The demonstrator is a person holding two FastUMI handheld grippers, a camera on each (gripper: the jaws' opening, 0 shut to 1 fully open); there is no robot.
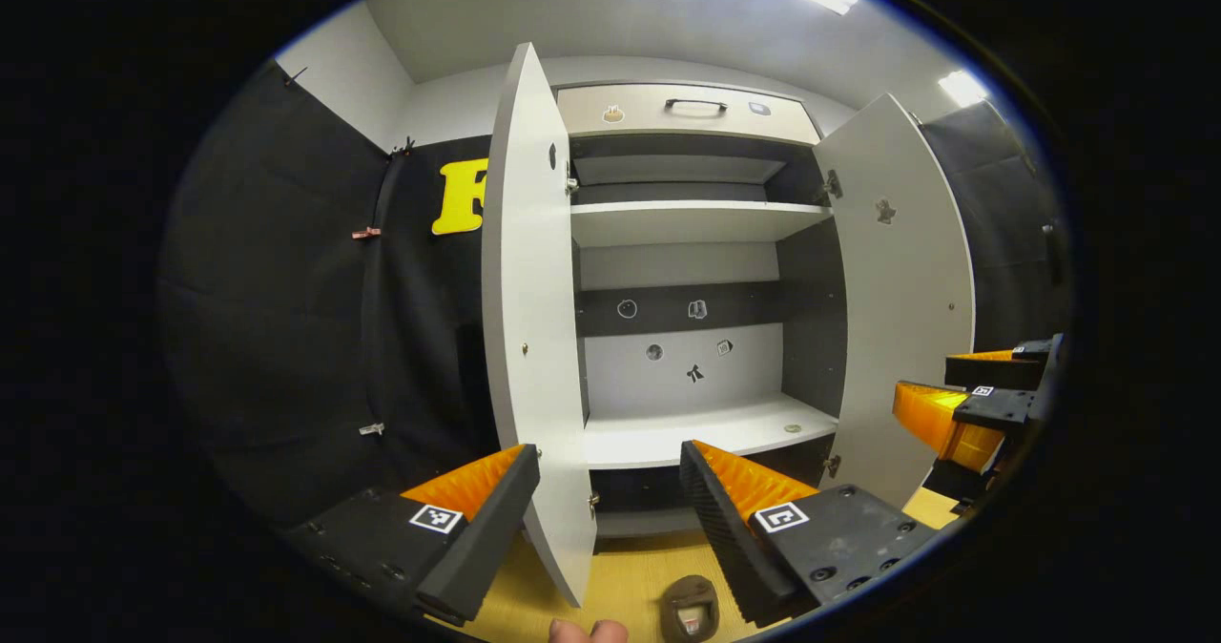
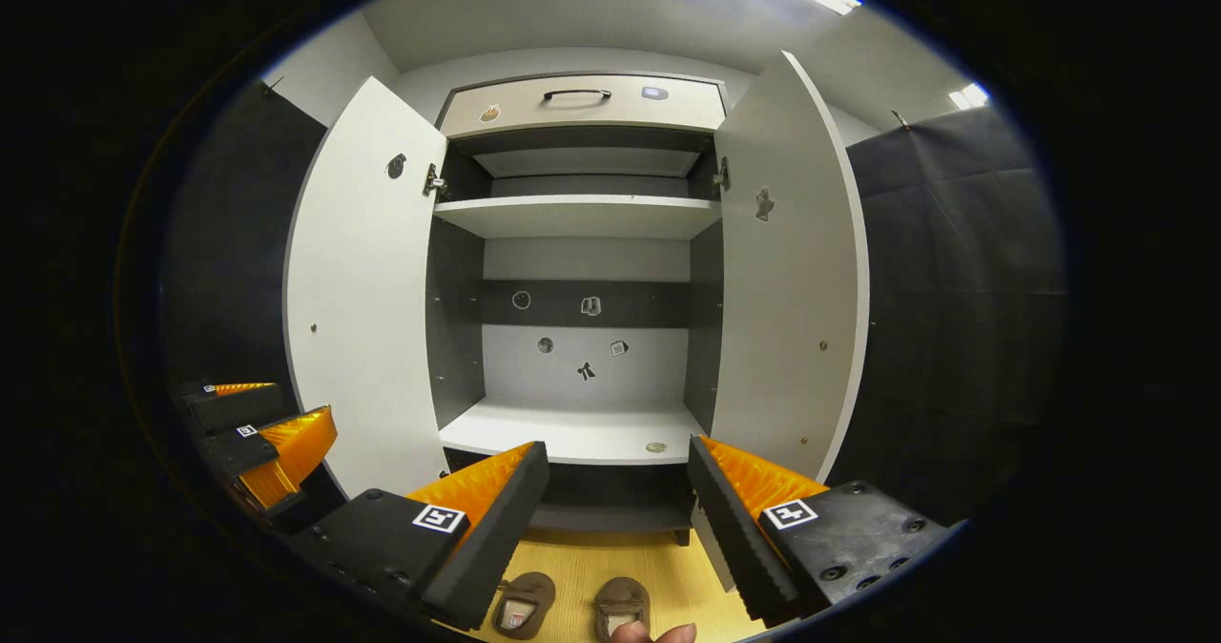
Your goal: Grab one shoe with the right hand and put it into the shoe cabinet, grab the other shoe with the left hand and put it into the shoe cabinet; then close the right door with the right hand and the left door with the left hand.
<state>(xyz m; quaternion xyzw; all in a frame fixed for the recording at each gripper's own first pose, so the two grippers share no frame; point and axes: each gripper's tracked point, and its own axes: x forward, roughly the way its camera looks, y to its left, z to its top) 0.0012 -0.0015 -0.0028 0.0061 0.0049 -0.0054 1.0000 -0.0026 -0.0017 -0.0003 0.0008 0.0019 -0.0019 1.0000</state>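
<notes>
White-and-grey shoe cabinet stands straight ahead of both claws, one unit. Its two doors are swung wide: left door, right door. Inside, two shelves show, an upper shelf and a lower shelf, both bare of shoes; one drawer with a dark handle sits on top.

Wooden floor runs in front of the cabinet foot. Two brown shoes sit on it, low in the right gripper view: left shoe and right shoe, side by side, just apart. Their long axes appear to run toward the cabinet, though the view crops them at the bottom edge.

Key relation: both shoes lie below and between the fingers of the right claw, closer to the person than the cabinet. The right claw is judged nearer to them, so it would drop down and forward first. In the left gripper view one shoe lies below and right of the left claw.

Both claws: fingers spread apart, holding nothing. Task judged at its start, no shoe yet stowed, both doors yet to shut.
</notes>
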